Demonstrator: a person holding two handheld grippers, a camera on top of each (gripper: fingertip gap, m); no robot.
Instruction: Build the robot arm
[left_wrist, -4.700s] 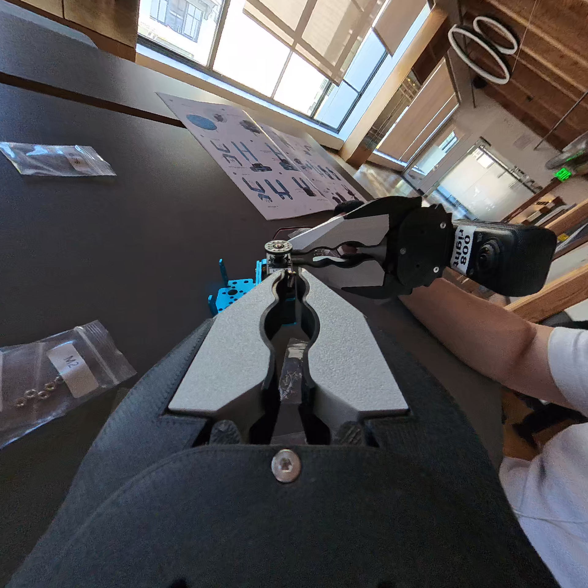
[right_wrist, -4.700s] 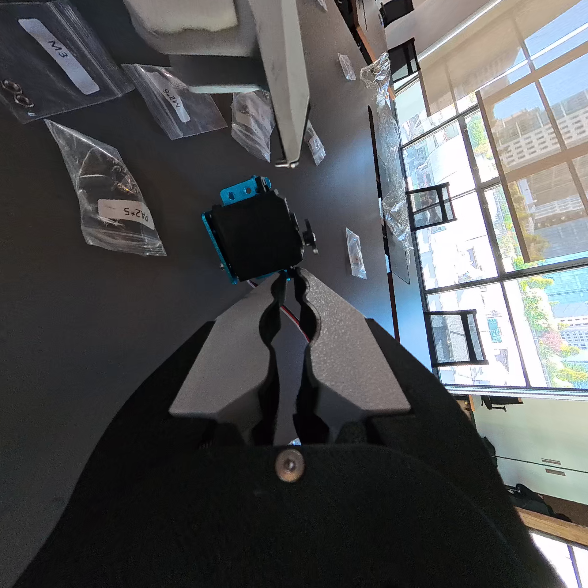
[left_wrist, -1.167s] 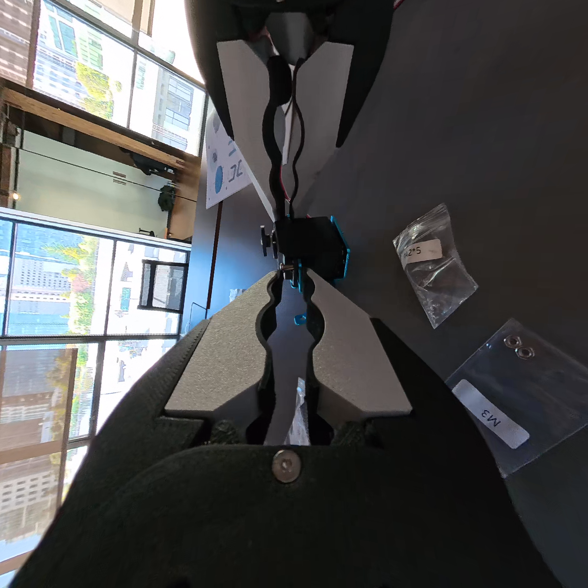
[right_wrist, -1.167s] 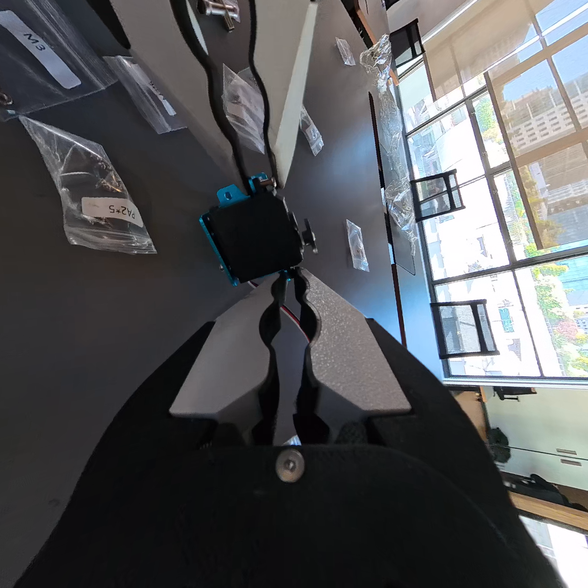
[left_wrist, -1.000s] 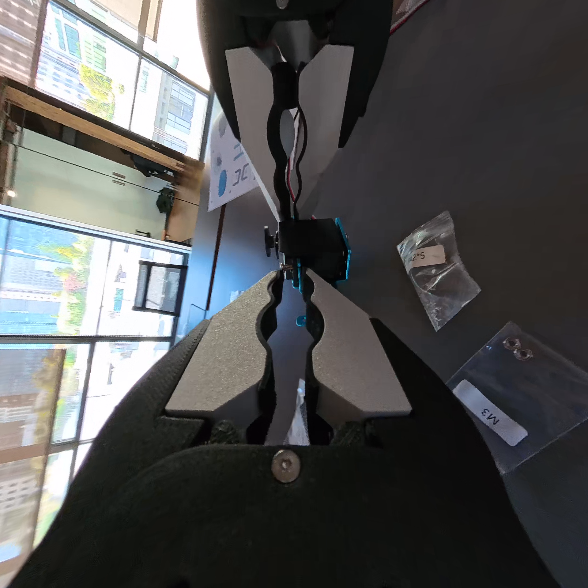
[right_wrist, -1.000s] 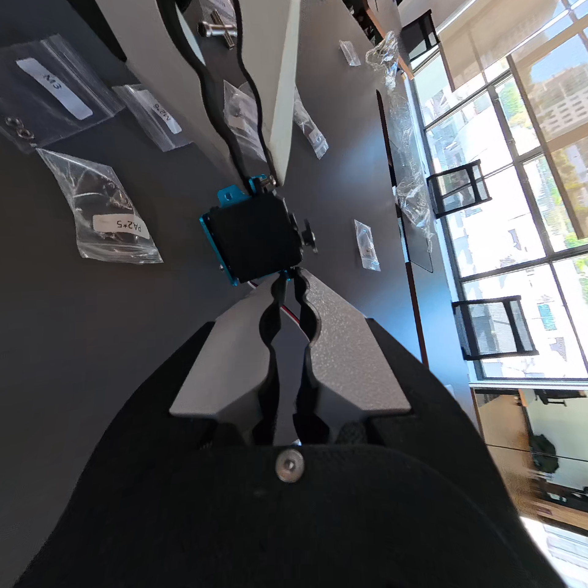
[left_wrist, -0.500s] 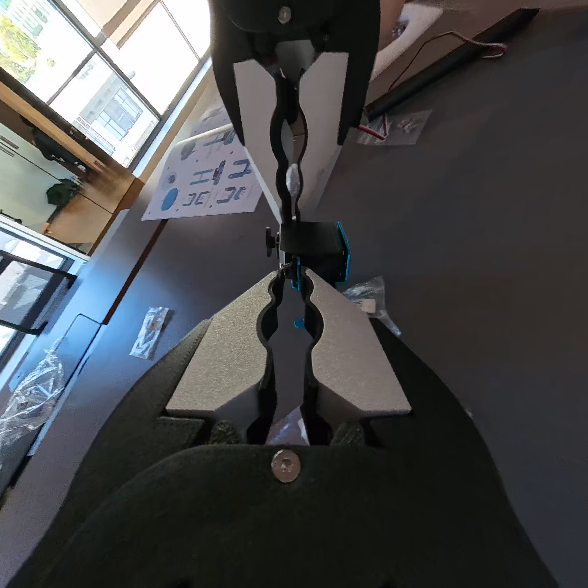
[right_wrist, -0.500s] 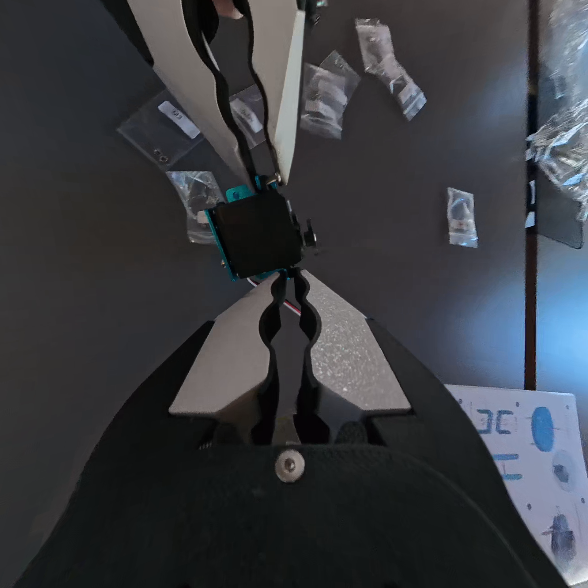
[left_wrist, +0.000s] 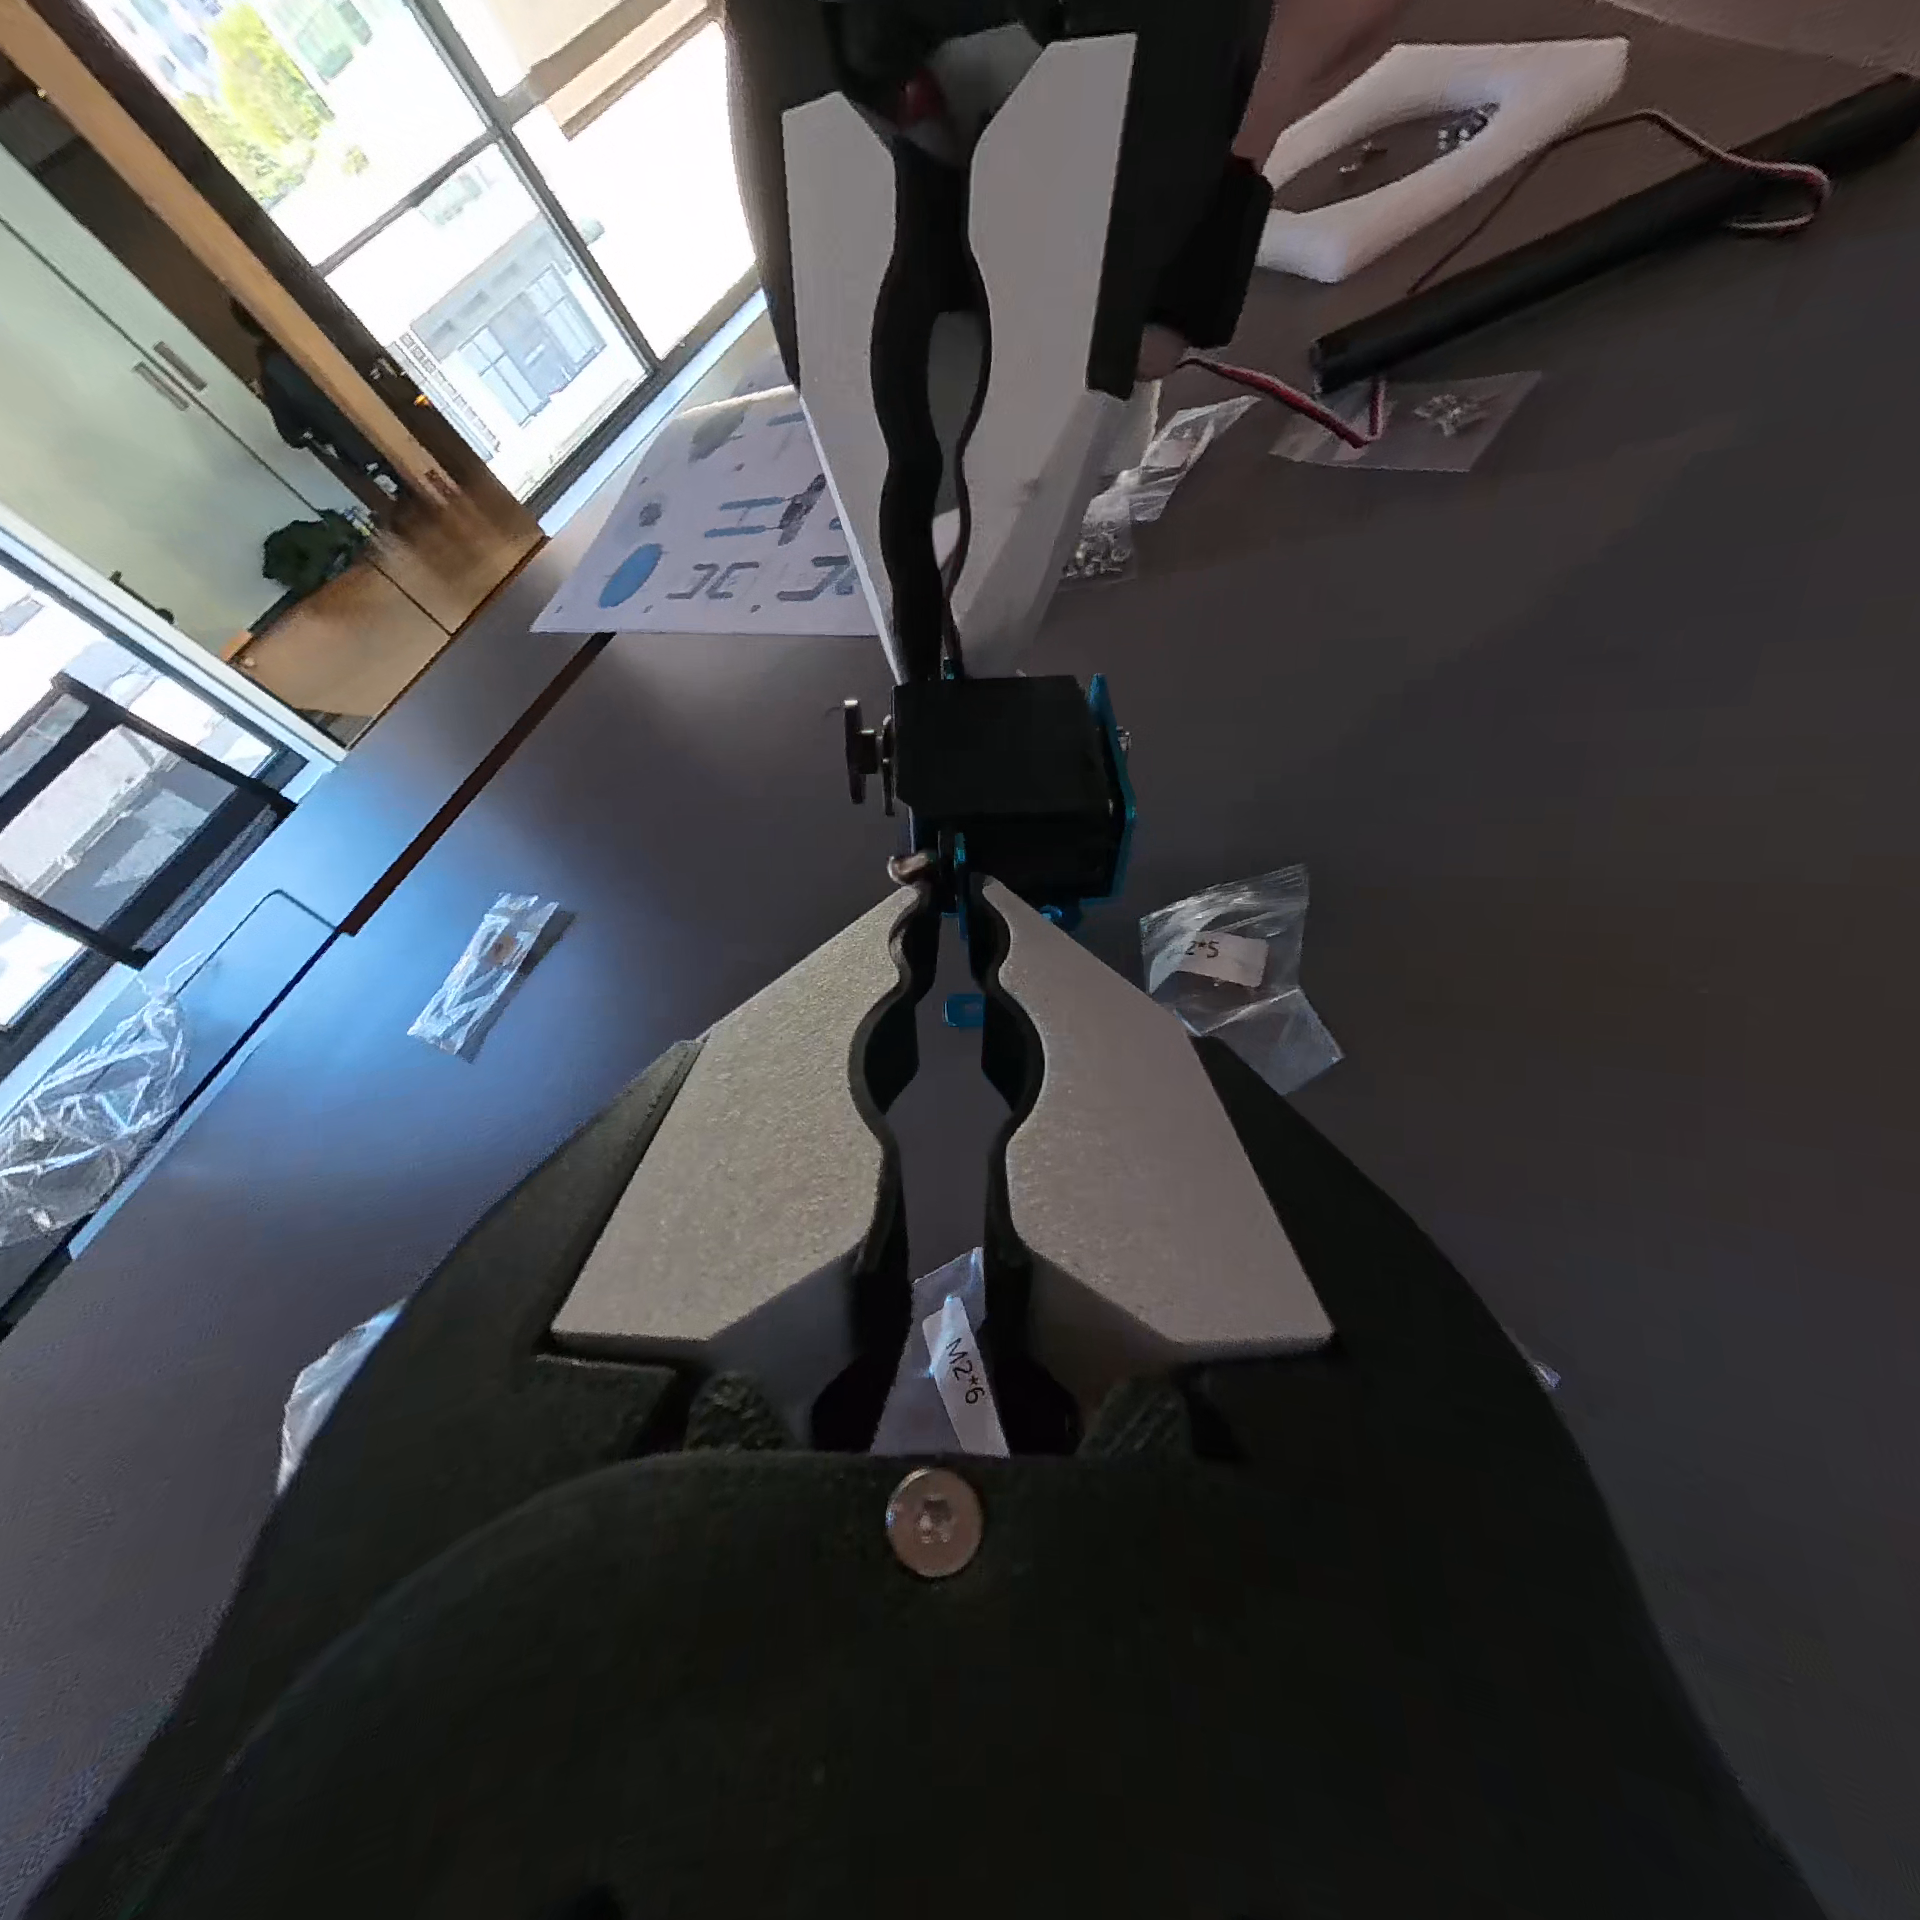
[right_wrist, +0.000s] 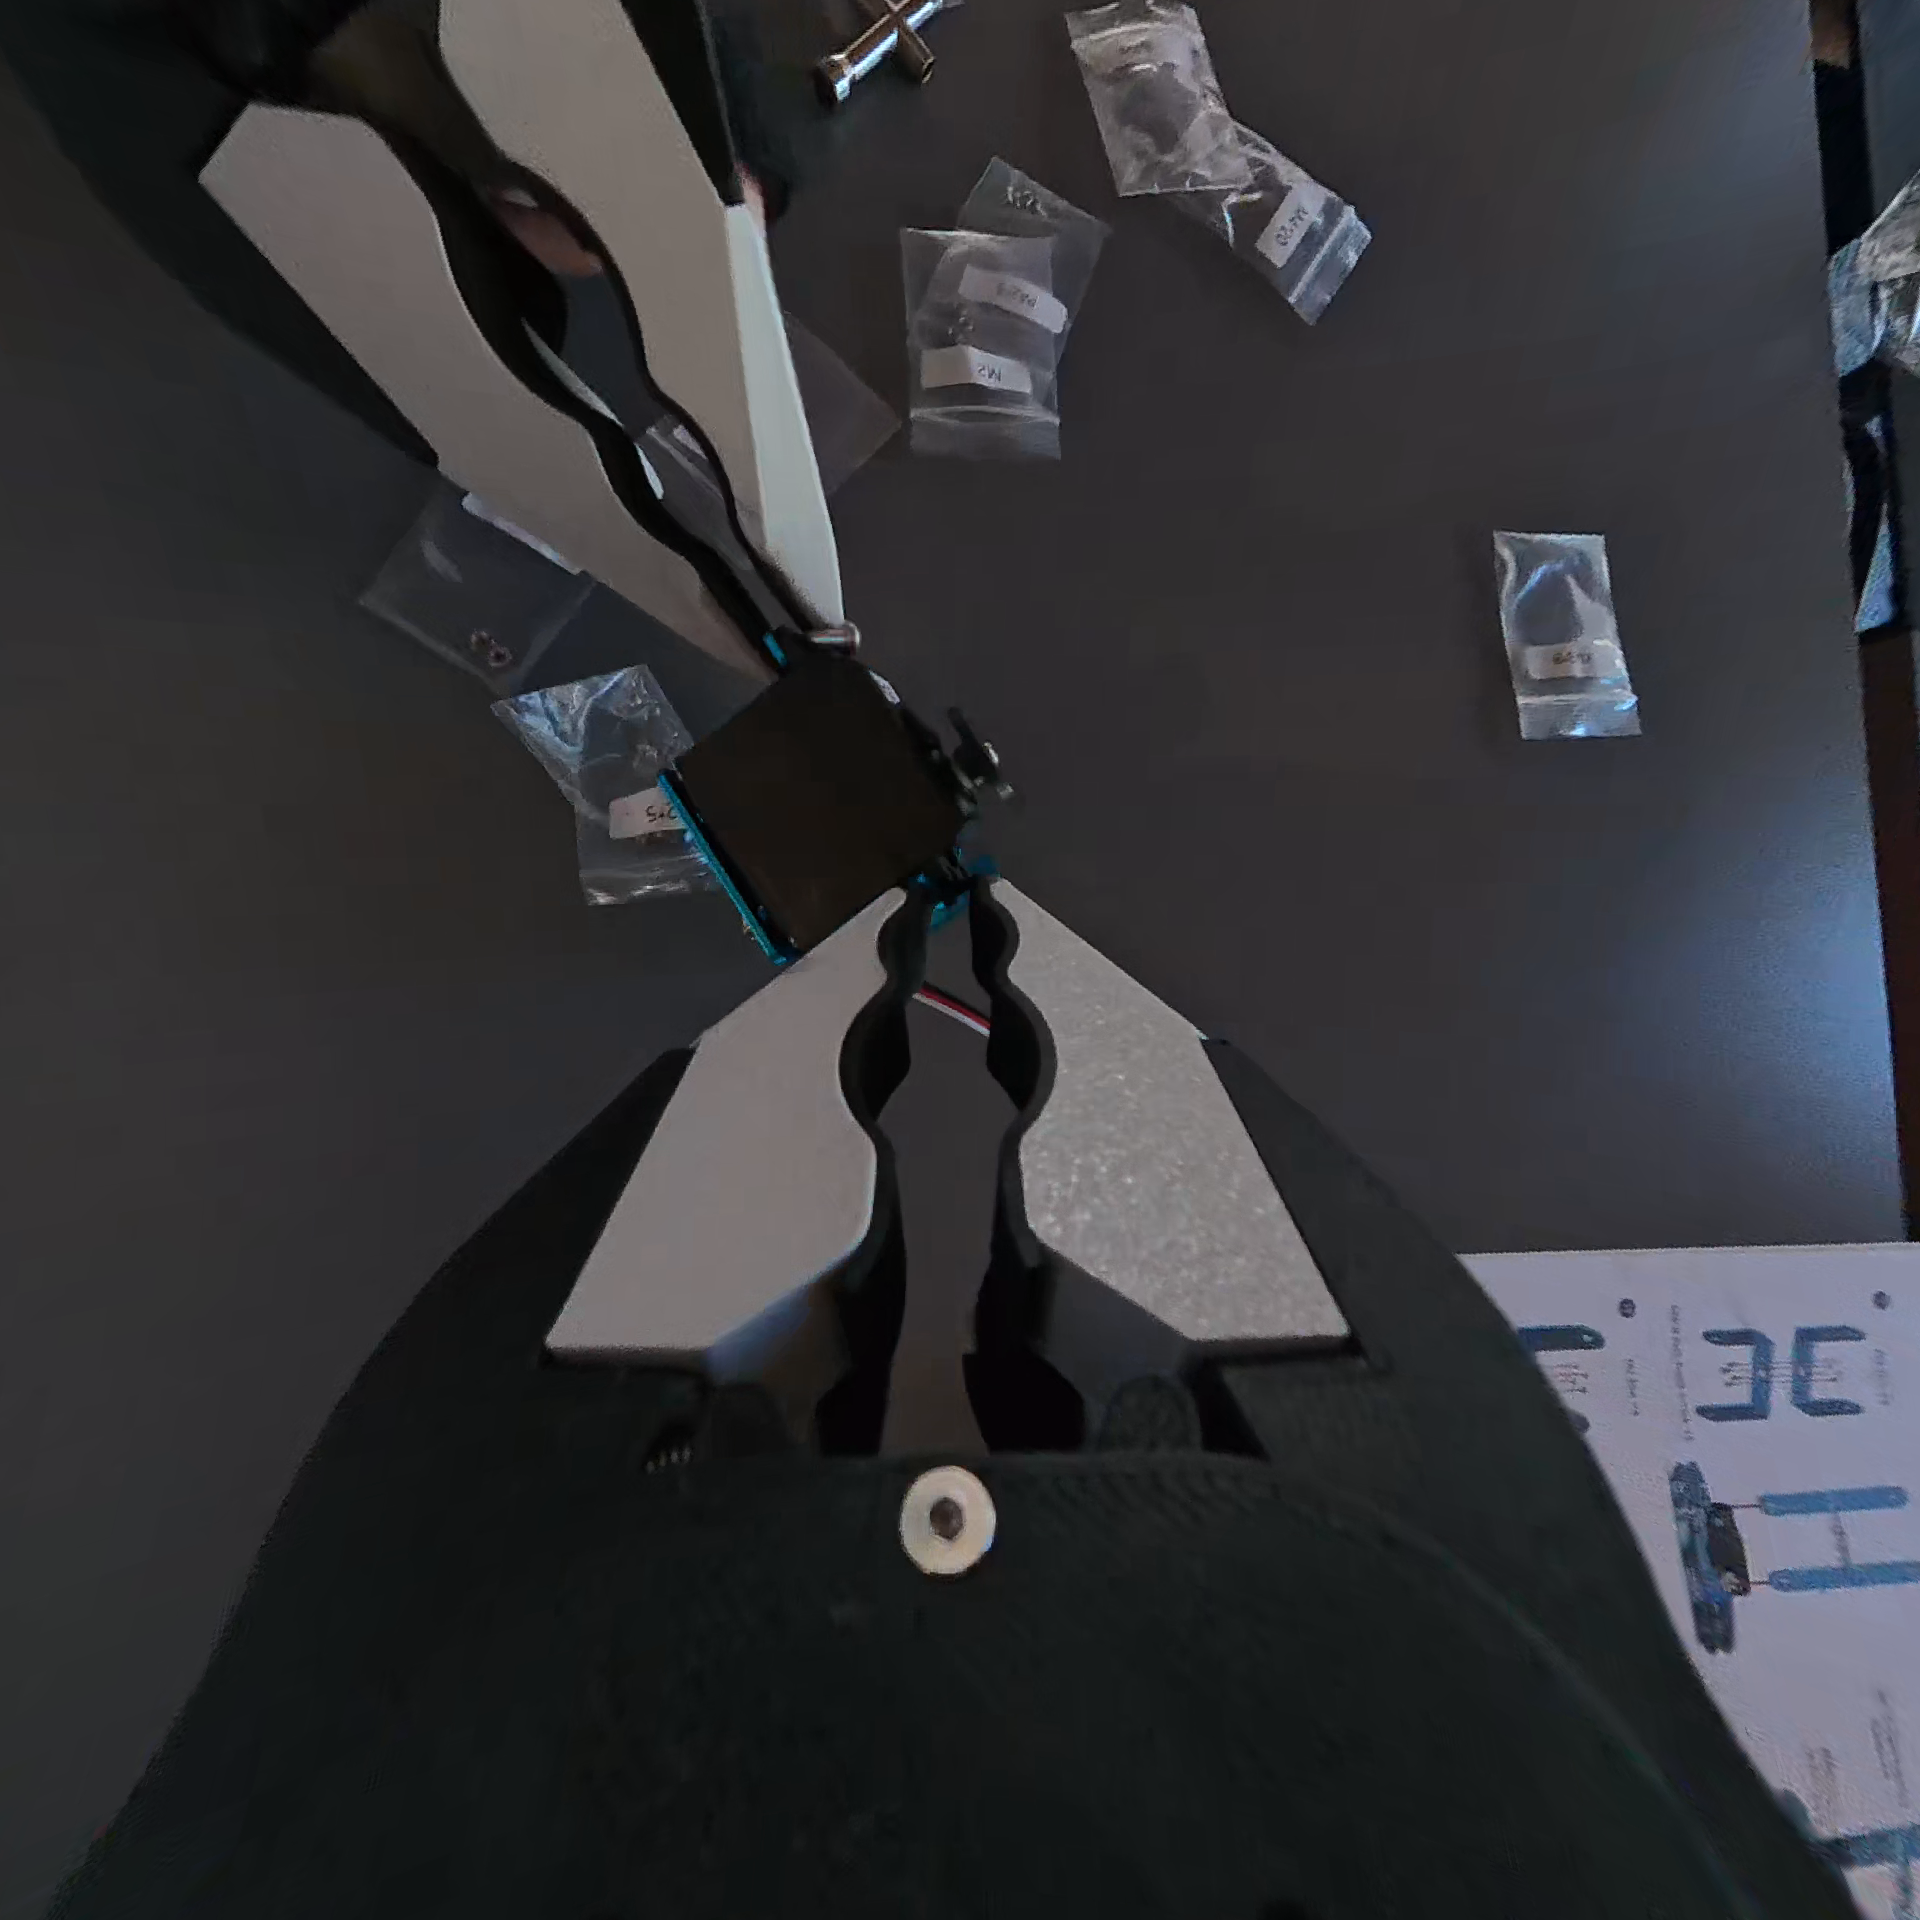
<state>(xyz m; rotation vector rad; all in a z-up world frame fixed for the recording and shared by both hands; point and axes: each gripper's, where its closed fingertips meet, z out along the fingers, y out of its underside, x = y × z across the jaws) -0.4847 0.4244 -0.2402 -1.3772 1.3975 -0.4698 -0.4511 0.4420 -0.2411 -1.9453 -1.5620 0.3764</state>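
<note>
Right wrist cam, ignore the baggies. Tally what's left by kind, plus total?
Claws: 2, left claw and right claw, both shut on the servo
Black servo in blue bracket: 1
Metal cross wrench: 1
Printed sheet: 1
Total: 5

Matt black plastic servo (left_wrist: 997, 764) in glossy blue metal bracket (left_wrist: 1117, 790), matt dark tabletop (left_wrist: 1558, 831), crinkly clear plastic bags (right_wrist: 985, 343), grainy grey gripper fingers (left_wrist: 1132, 1132)
</note>
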